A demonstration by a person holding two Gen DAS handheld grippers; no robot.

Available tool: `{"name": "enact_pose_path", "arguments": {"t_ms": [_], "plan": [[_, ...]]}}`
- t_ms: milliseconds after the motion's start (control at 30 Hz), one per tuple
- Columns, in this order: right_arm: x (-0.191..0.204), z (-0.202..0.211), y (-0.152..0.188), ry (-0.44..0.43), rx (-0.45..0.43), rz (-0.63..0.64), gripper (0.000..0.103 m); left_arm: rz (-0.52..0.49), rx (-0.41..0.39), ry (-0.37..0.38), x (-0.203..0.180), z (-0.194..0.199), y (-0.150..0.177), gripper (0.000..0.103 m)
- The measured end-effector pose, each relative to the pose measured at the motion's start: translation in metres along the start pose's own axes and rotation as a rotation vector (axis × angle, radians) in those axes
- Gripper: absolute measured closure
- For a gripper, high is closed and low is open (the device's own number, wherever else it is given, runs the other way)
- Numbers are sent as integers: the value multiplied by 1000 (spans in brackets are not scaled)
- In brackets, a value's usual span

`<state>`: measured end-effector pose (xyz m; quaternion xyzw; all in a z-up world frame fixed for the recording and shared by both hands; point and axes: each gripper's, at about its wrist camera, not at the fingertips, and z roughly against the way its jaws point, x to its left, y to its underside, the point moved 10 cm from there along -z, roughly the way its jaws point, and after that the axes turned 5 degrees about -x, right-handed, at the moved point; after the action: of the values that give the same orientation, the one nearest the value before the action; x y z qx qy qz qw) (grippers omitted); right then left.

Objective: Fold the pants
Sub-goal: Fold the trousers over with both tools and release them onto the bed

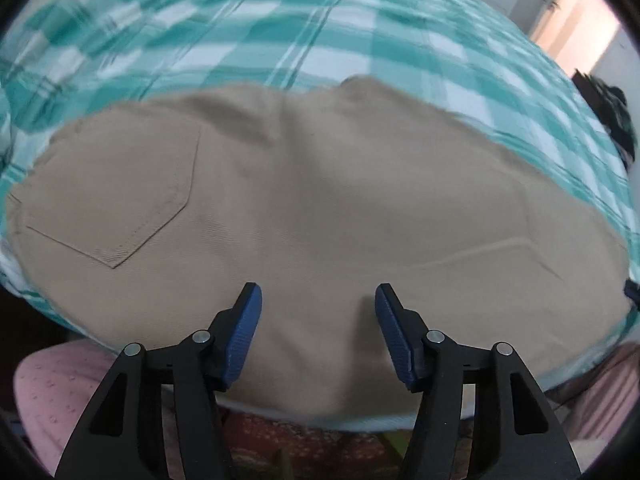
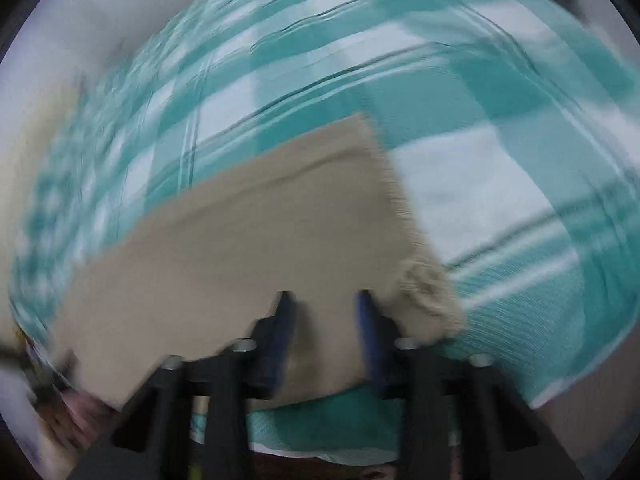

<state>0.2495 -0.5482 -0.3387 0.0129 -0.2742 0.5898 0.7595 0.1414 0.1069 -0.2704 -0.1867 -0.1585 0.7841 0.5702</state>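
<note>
Tan pants (image 1: 304, 208) lie flat on a bed with a teal and white checked sheet (image 1: 280, 28). The left wrist view shows the seat with a back pocket (image 1: 120, 200) at the left. My left gripper (image 1: 318, 300) is open and empty, just above the pants near the bed's near edge. The right wrist view is blurred by motion. It shows a pant leg (image 2: 240, 248) with a frayed hem (image 2: 424, 276) at the right. My right gripper (image 2: 326, 300) is open over the leg near the hem, holding nothing.
The checked sheet (image 2: 500, 184) spreads beyond the pants on all far sides. A pink cloth (image 1: 52, 384) lies below the bed's near edge at the left. A dark object (image 1: 612, 120) sits at the bed's right edge. A doorway (image 1: 576, 28) is at the far right.
</note>
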Motion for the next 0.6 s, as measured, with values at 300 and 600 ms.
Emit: {"name": "enact_pose_path", "arguments": {"t_ms": [300, 600], "plan": [[-23, 38, -8, -87, -222, -174, 60, -311, -59, 231, -189, 8, -59, 19], [-25, 51, -8, -125, -271, -203, 58, -599, 53, 201, -283, -29, 6, 20]]}}
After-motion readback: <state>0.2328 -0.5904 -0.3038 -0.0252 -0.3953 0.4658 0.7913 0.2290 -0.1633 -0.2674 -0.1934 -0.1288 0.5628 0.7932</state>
